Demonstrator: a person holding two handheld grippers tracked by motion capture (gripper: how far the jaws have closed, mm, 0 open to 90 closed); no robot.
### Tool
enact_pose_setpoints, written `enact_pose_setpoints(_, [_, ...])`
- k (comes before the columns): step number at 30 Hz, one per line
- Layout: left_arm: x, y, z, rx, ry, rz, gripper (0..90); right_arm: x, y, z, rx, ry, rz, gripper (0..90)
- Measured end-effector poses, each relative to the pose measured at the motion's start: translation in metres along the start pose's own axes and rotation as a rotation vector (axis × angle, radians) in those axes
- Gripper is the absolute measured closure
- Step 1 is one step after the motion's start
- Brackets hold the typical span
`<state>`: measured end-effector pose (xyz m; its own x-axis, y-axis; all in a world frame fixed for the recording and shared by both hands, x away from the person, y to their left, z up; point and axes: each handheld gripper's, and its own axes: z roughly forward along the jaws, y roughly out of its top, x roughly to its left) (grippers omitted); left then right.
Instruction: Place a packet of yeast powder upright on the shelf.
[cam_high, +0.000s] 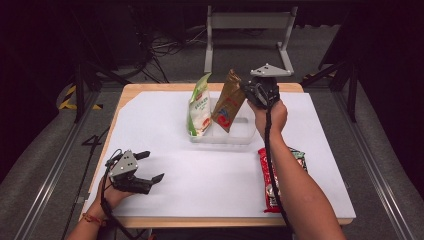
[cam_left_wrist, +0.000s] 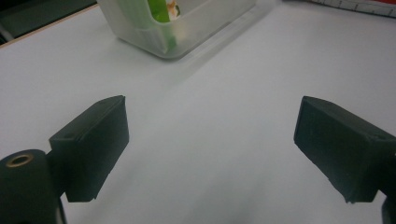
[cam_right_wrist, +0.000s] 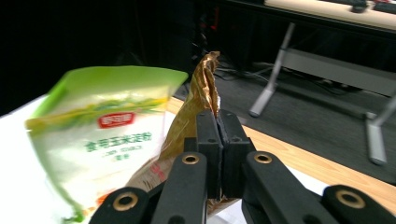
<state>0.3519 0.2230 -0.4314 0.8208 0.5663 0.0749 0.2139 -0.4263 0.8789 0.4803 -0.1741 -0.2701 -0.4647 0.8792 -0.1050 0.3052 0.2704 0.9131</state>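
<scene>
Jaws of the right gripper (cam_high: 248, 94) are pressed together on the upper edge of a brown pouch (cam_high: 228, 101), holding it tilted above the clear tub (cam_high: 235, 136), its lower end inside the tub. In the right gripper view the same jaws pinch the brown pouch's crinkled edge. A green-and-white pouch (cam_high: 200, 106) stands upright in the tub's left part, just beside the brown pouch. The tub sits toward the far side of the white-covered worktop (cam_high: 200, 185). A red packet (cam_high: 271, 180) lies flat nearer the person than the tub, partly under the right forearm. The left gripper (cam_high: 150, 166) rests well apart from the tub, at the near left, its jaws wide with nothing between them.
</scene>
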Motion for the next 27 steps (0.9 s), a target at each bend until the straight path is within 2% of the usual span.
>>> enact_pose_setpoints(2, [0.0,0.0,0.0,0.001,-0.003,-0.001,10.9,0.0,0.001,0.003,0.014,-0.023,-0.003,89.2])
enact_pose_setpoints(11, [0.0,0.0,0.0,0.002,-0.003,0.005,11.0,0.0,0.0,0.002,0.014,-0.037,-0.004,89.1])
enact_pose_setpoints(15, [0.0,-0.001,0.0,0.007,-0.007,0.006,11.0,-0.007,0.0,-0.005,-0.005,-0.05,0.021,89.1])
enact_pose_setpoints(20, [-0.001,0.0,0.001,0.011,-0.01,0.007,10.9,-0.005,-0.002,-0.003,0.009,-0.061,-0.002,88.9])
enact_pose_setpoints(27, [-0.001,-0.001,0.001,0.01,-0.011,0.009,11.0,0.014,-0.005,0.015,0.053,-0.099,-0.073,88.6])
